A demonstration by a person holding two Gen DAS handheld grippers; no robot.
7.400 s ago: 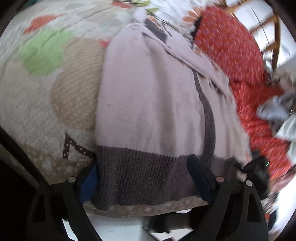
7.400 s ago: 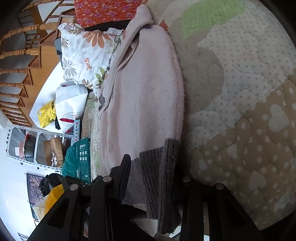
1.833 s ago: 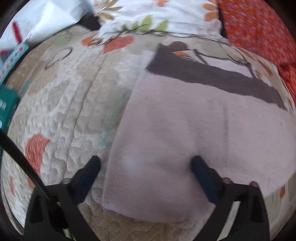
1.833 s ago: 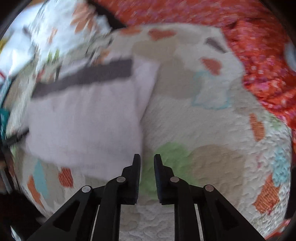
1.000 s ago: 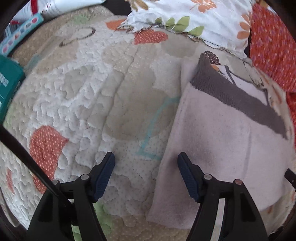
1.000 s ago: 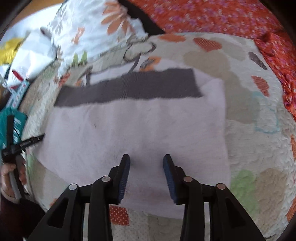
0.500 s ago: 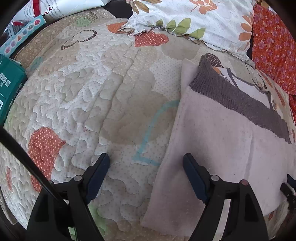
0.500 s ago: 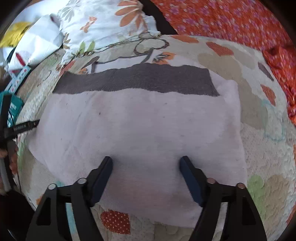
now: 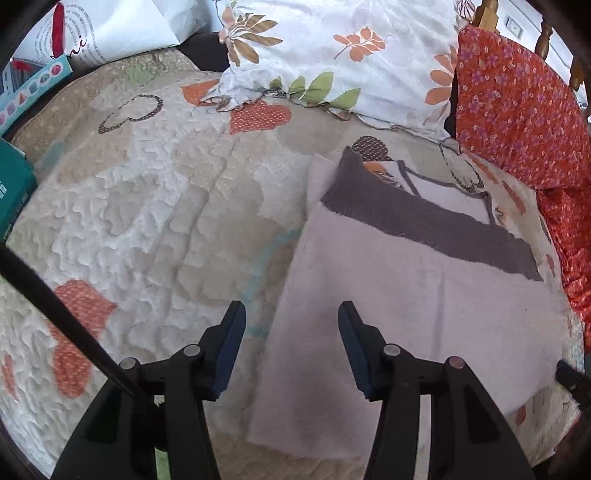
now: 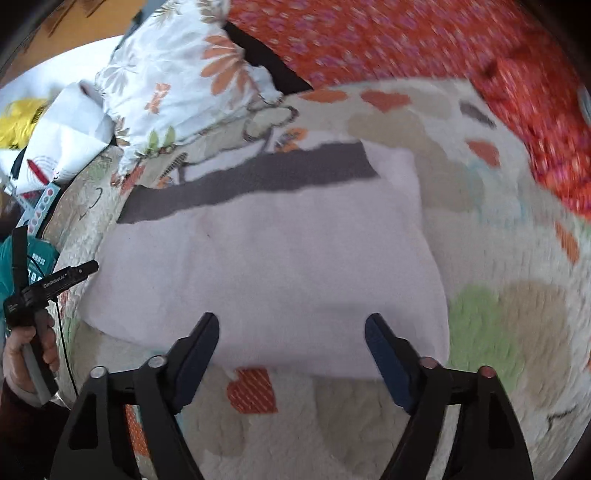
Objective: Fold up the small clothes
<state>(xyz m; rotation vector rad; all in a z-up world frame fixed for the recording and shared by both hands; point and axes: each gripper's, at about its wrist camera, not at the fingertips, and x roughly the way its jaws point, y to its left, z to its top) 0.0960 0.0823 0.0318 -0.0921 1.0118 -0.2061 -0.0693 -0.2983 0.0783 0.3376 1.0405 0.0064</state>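
Note:
A pale pink sweater (image 9: 406, 295) with a dark grey hem band lies folded flat on the quilted bedspread (image 9: 147, 221). My left gripper (image 9: 291, 325) hovers over the sweater's left edge, which runs between its jaws. The jaws are closing and the pads do not press on the cloth. My right gripper (image 10: 293, 328) stands over the near edge of the sweater (image 10: 277, 251). Its jaws are closing too, wide apart, and grip nothing. At the left rim of the right wrist view, a hand (image 10: 22, 350) holds the left gripper's handle.
A white floral pillow (image 9: 332, 55) lies behind the sweater, with red flowered fabric (image 9: 517, 110) to its right. A teal box (image 9: 11, 192) and a white paper bag (image 9: 110, 29) sit at the bed's left edge. Bare quilt (image 10: 498, 295) spreads right of the sweater.
The sweater, earlier spread long, now lies folded in half. Over the last second both grippers' jaws widened and then narrowed. The right gripper drew back toward the sweater's near edge.

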